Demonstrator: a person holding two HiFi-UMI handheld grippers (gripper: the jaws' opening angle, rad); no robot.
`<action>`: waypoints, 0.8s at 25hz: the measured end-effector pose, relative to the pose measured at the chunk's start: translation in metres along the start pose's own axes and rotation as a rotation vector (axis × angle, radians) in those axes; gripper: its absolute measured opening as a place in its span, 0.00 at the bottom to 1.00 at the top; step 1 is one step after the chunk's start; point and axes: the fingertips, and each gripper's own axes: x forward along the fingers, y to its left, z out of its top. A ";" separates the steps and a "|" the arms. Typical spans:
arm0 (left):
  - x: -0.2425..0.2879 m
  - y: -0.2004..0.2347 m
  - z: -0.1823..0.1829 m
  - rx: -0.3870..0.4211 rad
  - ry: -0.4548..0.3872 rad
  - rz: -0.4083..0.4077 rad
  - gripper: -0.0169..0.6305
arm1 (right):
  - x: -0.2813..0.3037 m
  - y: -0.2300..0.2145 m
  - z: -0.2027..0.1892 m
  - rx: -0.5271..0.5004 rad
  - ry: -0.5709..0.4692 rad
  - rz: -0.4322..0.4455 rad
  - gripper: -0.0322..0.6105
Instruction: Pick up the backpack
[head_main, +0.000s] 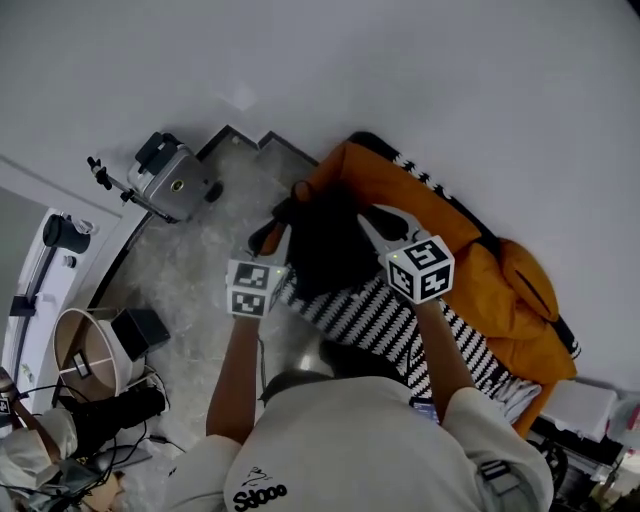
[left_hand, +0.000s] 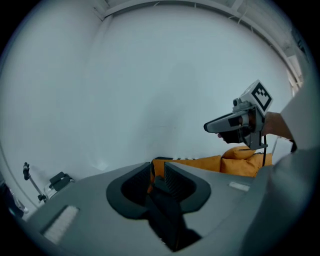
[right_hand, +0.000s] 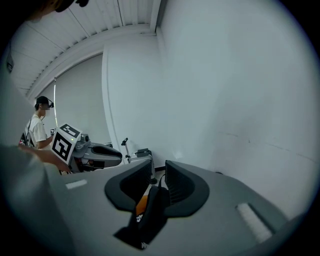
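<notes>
Black strap (right_hand: 150, 212), prob. loose, in right gripper (right_hand: 158, 170); head view misses.

Only one bit of txt is near-readable: black lettering on back of person's light shirt (head_main: 340, 430), well below backpack (head_main: 325, 250) at frame bottom. Looks like "S1000" or "Sjooo", can't tell which. Small squiggle logo just above it, illegible. Left marker cube (head_main: 250, 288) & right marker cube (head_main: 421, 268), either side of backpack: b/w square code patterns, no letters or nos. Black strap (right_hand: 150, 212) in right gripper view: tiny white print at lower end, too small to read.
</notes>
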 end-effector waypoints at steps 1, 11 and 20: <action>0.007 0.003 -0.004 -0.017 0.007 0.009 0.18 | 0.007 -0.005 -0.002 -0.001 0.008 0.011 0.19; 0.077 0.034 -0.065 -0.150 0.039 0.066 0.28 | 0.094 -0.047 -0.061 -0.002 0.099 0.062 0.28; 0.143 0.048 -0.145 -0.338 0.098 0.112 0.35 | 0.170 -0.076 -0.136 0.006 0.233 0.125 0.36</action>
